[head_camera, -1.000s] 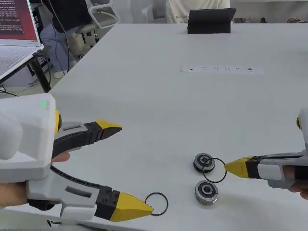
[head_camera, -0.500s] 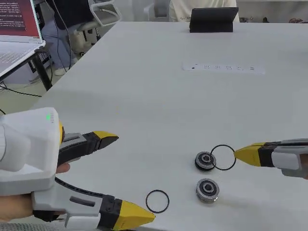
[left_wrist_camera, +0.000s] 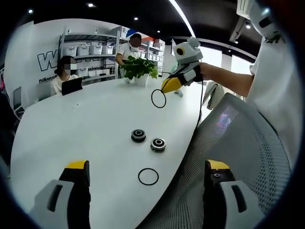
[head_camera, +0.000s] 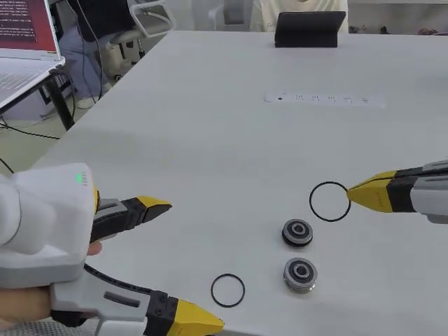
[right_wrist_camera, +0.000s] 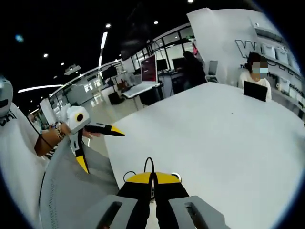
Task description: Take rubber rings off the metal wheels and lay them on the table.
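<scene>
Reaching in level from the right, my right gripper (head_camera: 353,191) has its jaws pinched shut on the rim of a rubber ring (head_camera: 329,201). The ring hangs off the yellow tips toward my left, held up clear of the white counter (head_camera: 231,140). In the right gripper view I see it edge-on, a thin black arc rising from between the closed tips.

My left gripper (head_camera: 196,264) sits low at the counter's near left corner, pointing right, with its jaws spread wide and nothing between them. A second ring (head_camera: 227,290) lies flat on the counter just beyond the tip of the nearer jaw, apart from it.

The two metal wheels lie between my grippers. The far wheel (head_camera: 297,232) is a little nearer to me than the lifted ring, and the near wheel (head_camera: 301,274) is close beside it without touching.

Further up the counter lie a white power strip (head_camera: 323,99) and a dark tablet (head_camera: 310,29) at the far end, both well apart from the work. A laptop (head_camera: 24,42) stands on a separate table to the left. In the left gripper view a mesh chair back (left_wrist_camera: 233,152) rises against the counter's edge, behind one of my open jaws.
</scene>
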### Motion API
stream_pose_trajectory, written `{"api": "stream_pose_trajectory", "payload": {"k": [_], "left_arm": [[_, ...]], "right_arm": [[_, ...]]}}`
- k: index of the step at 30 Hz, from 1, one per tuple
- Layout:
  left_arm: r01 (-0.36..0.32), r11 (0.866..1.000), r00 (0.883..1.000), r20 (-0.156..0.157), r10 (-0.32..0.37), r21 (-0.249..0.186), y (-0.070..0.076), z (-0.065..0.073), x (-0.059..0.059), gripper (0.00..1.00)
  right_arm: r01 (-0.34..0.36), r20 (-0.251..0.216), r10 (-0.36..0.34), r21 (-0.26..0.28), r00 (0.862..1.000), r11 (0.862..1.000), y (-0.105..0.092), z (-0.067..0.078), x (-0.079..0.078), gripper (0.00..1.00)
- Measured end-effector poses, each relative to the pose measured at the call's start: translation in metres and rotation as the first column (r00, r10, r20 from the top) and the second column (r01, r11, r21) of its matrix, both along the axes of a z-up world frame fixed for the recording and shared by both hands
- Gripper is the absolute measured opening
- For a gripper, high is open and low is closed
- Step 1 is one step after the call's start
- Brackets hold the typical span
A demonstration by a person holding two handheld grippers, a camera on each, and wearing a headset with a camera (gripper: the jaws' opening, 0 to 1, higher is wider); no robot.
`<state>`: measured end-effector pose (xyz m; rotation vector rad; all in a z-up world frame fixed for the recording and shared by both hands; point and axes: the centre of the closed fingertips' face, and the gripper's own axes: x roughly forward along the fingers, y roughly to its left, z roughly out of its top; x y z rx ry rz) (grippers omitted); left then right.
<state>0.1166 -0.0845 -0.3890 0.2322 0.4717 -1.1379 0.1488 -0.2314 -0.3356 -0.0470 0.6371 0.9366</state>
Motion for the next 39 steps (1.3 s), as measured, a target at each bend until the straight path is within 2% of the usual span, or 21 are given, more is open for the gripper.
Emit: {"api": "stream_pose_trajectory", "payload": {"k": [5, 11, 17, 22, 26, 31, 34, 37, 39], "left_arm": [[-0.005, 1.000, 1.000, -0.004, 0.005, 0.002, 0.001, -0.001, 0.000, 0.99], [-0.012, 1.000, 1.000, -0.011, 0.012, 0.010, 0.003, -0.004, 0.001, 0.99], [-0.017, 1.000, 1.000, -0.013, 0.017, -0.003, 0.003, -0.003, 0.002, 0.99], [-0.014, 1.000, 1.000, -0.019, 0.014, 0.013, 0.003, -0.007, 0.001, 0.99], [-0.004, 0.999, 1.000, -0.018, 0.004, 0.033, 0.003, -0.010, 0.000, 0.99], [-0.007, 0.999, 1.000, -0.023, 0.008, 0.043, 0.004, -0.012, 0.001, 0.99], [-0.010, 0.999, 1.000, -0.025, 0.011, 0.044, 0.004, -0.013, 0.001, 0.99], [-0.015, 0.999, 0.999, -0.032, 0.016, 0.044, 0.004, -0.014, 0.001, 0.99], [-0.017, 0.999, 0.999, -0.031, 0.019, 0.044, 0.004, -0.014, 0.002, 0.99]], "right_arm": [[-0.060, 0.036, 0.061, -0.019, 0.998, 0.998, 0.012, 0.014, 0.001, 0.00], [-0.109, 0.063, 0.110, -0.033, 0.992, 0.994, 0.029, 0.022, 0.004, 0.00], [-0.175, 0.073, 0.179, -0.056, 0.981, 0.983, 0.050, 0.021, 0.004, 0.00], [-0.219, 0.070, 0.223, -0.068, 0.972, 0.973, 0.069, 0.016, 0.002, 0.00], [-0.256, 0.050, 0.260, -0.075, 0.964, 0.964, 0.083, 0.005, 0.000, 0.00], [-0.288, 0.004, 0.289, -0.075, 0.957, 0.955, 0.097, -0.012, -0.003, 0.00], [-0.303, -0.032, 0.301, -0.076, 0.953, 0.950, 0.103, -0.029, -0.008, 0.00], [-0.299, -0.076, 0.293, -0.077, 0.953, 0.951, 0.105, -0.047, -0.010, 0.00], [-0.298, -0.088, 0.291, -0.082, 0.953, 0.951, 0.105, -0.058, -0.011, 0.00]]}}
